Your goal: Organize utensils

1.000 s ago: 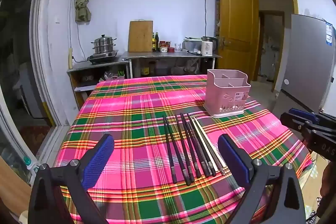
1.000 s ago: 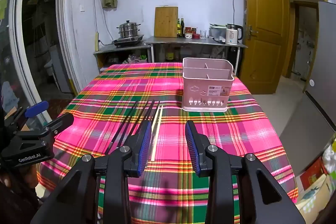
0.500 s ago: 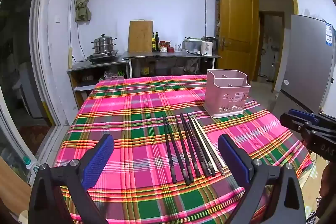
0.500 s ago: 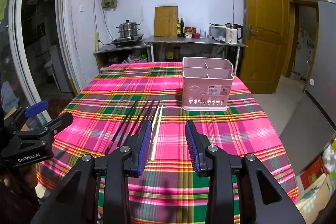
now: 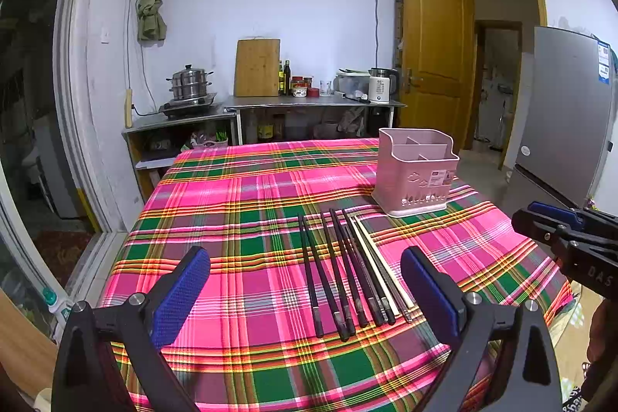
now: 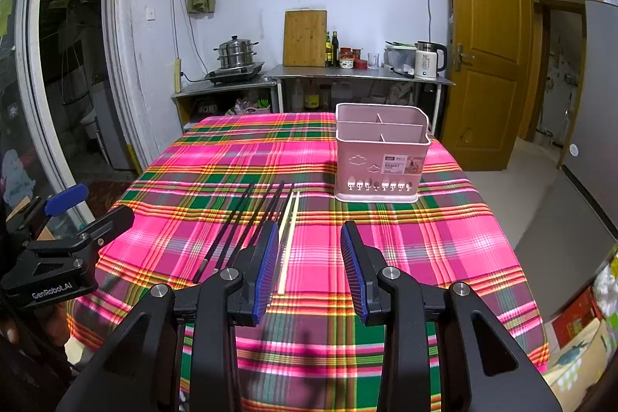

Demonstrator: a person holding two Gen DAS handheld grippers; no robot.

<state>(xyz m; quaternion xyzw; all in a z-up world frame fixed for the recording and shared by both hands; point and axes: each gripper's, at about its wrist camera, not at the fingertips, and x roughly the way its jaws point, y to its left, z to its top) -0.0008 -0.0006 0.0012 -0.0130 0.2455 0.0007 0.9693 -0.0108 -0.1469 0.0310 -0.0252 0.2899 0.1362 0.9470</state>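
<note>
Several black chopsticks (image 5: 340, 265) and a pale pair (image 5: 372, 259) lie side by side on the plaid tablecloth (image 5: 247, 203); they also show in the right wrist view (image 6: 247, 222). A pink divided utensil holder (image 5: 416, 173) stands upright behind them, also in the right wrist view (image 6: 380, 151). My left gripper (image 5: 305, 284) is wide open and empty, held above the near ends of the chopsticks. My right gripper (image 6: 309, 267) is partly open and empty, just right of the chopsticks and in front of the holder.
A steel counter (image 5: 309, 101) with a cutting board, bottles and a kettle stands behind the table. A stove with a steamer pot (image 5: 189, 87) is at the back left. A wooden door (image 5: 432, 49) and a fridge (image 5: 560, 118) are on the right.
</note>
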